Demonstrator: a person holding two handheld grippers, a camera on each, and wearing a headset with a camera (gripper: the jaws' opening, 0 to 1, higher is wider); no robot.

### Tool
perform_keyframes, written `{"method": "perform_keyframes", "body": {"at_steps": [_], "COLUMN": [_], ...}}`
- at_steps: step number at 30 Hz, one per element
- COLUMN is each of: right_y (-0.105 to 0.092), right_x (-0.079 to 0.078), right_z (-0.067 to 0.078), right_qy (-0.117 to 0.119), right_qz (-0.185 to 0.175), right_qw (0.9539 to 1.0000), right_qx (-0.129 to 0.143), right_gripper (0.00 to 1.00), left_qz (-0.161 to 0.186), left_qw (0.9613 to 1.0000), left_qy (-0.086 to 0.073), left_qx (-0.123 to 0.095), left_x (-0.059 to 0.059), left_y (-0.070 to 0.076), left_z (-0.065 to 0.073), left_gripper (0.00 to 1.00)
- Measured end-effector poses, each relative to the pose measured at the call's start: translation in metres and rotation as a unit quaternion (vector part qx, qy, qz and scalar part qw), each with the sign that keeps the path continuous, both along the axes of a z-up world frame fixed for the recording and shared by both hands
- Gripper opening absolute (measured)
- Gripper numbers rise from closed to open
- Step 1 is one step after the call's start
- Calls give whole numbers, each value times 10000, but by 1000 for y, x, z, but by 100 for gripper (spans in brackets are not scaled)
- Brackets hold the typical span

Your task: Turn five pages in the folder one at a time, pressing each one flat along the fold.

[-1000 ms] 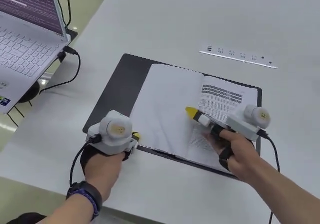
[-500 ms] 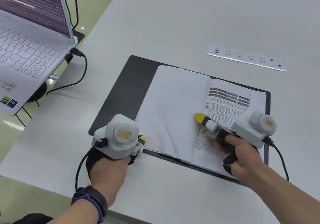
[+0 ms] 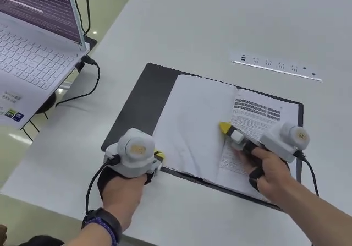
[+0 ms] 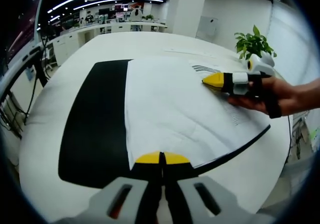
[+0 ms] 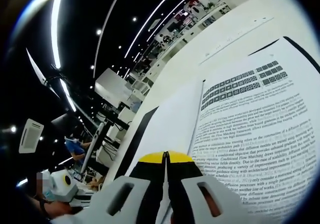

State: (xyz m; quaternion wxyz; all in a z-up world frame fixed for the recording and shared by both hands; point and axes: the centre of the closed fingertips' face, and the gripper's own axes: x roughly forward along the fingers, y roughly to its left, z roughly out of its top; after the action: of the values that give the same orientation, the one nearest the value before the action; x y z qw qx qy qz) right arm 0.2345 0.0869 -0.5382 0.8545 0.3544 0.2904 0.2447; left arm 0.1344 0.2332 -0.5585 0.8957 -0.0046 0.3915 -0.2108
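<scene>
The black folder [image 3: 135,103] lies open on the white table. A blank white page [image 3: 192,119] lies turned over to the left, and a printed page [image 3: 258,116] shows on the right. My right gripper [image 3: 224,127] is shut, its yellow tip resting on the fold between the blank page [image 5: 170,119] and the printed page [image 5: 250,129]. The right gripper [image 5: 165,157] holds nothing. My left gripper [image 3: 158,157] is shut, with its tip [image 4: 162,158] at the near edge of the blank page [image 4: 170,108], over the black cover [image 4: 95,124].
An open laptop [image 3: 33,48] stands at the far left with a black cable [image 3: 82,89] running towards the folder. A strip of sockets [image 3: 278,67] is set into the table beyond the folder. A potted plant [image 4: 252,42] stands far off.
The head view has shifted, so the folder sits a little further right and lower in the picture. Both grippers keep about the same places on the folder and stay shut.
</scene>
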Motion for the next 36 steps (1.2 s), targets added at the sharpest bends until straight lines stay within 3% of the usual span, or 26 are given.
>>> {"method": "perform_keyframes", "body": {"at_steps": [4, 10, 20, 27, 33, 36], "right_y": [-6, -9, -7, -8, -9, -17], "right_x": [15, 26, 42, 61, 85, 96], "right_z": [0, -3, 13, 18, 21, 20], "right_qy": [41, 9, 40, 72, 8, 37], "right_qz": [-359, -450, -909, -1196, -1123, -1361], "right_qw": [9993, 9989, 9955, 9922, 9935, 9902], "right_qx": [85, 149, 275, 351, 179, 318], "right_gripper": [0, 0, 0, 0, 0, 0], "left_qz": [12, 6, -21, -17, -83, -76], "left_qw": [10000, 10000, 10000, 10000, 9999, 9999], "left_qy": [-7, -8, 14, 11, 66, 82], "left_qx": [3, -29, -51, -45, -6, 9], "left_x": [0, 0, 0, 0, 0, 0], "left_y": [0, 0, 0, 0, -1, -1], "left_z": [0, 0, 0, 0, 0, -1], "left_gripper": [0, 0, 0, 0, 0, 0]}}
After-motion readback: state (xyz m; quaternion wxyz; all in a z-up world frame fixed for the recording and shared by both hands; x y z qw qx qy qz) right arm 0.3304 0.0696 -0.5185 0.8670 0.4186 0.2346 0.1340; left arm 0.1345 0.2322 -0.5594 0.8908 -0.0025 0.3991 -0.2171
